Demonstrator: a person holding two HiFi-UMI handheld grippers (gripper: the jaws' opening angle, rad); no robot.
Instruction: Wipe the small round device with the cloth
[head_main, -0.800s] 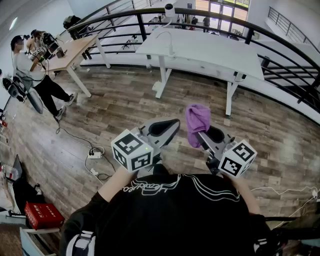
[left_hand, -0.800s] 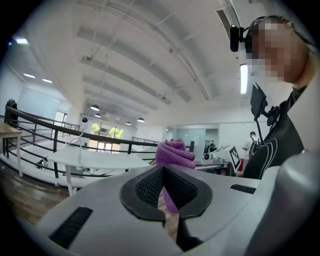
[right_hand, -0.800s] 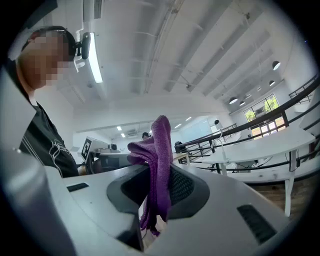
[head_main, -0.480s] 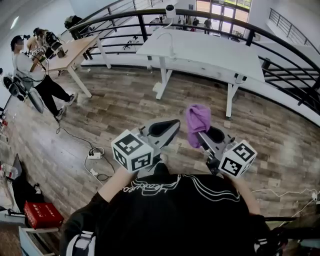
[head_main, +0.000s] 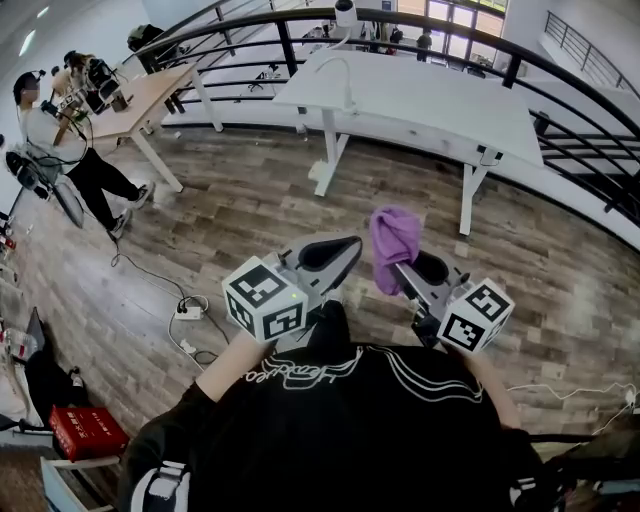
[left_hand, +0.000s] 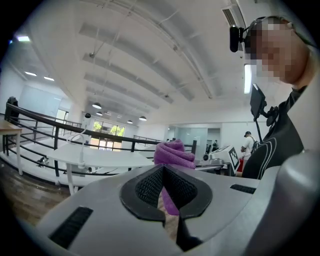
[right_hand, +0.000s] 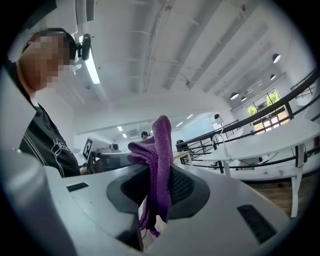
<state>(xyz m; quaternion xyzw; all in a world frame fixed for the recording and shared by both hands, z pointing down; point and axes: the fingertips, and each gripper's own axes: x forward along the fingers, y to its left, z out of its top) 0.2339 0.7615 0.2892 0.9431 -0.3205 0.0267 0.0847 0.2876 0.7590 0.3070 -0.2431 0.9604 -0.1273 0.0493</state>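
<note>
A purple cloth (head_main: 393, 238) hangs bunched from my right gripper (head_main: 398, 268), which is shut on it at chest height. In the right gripper view the cloth (right_hand: 161, 150) stands up out of the closed jaws of the right gripper (right_hand: 156, 186) and trails below them. My left gripper (head_main: 343, 248) is beside it, shut and holding nothing. In the left gripper view, the left gripper (left_hand: 164, 172) points at the cloth (left_hand: 173, 151) just beyond its tips. A small round white device (head_main: 344, 14) sits at the far end of the white table (head_main: 430, 100), well out of reach of both grippers.
A black railing (head_main: 560, 85) curves behind the white table. A gooseneck lamp (head_main: 340, 78) stands on that table. At left is a wooden desk (head_main: 150, 100) with a person (head_main: 70, 150) beside it. A power strip with cables (head_main: 190, 308) and a red box (head_main: 88, 430) lie on the wood floor.
The head view has tipped slightly, so the white table sits a little lower in the picture. Both grippers and the cloth stay where they were.
</note>
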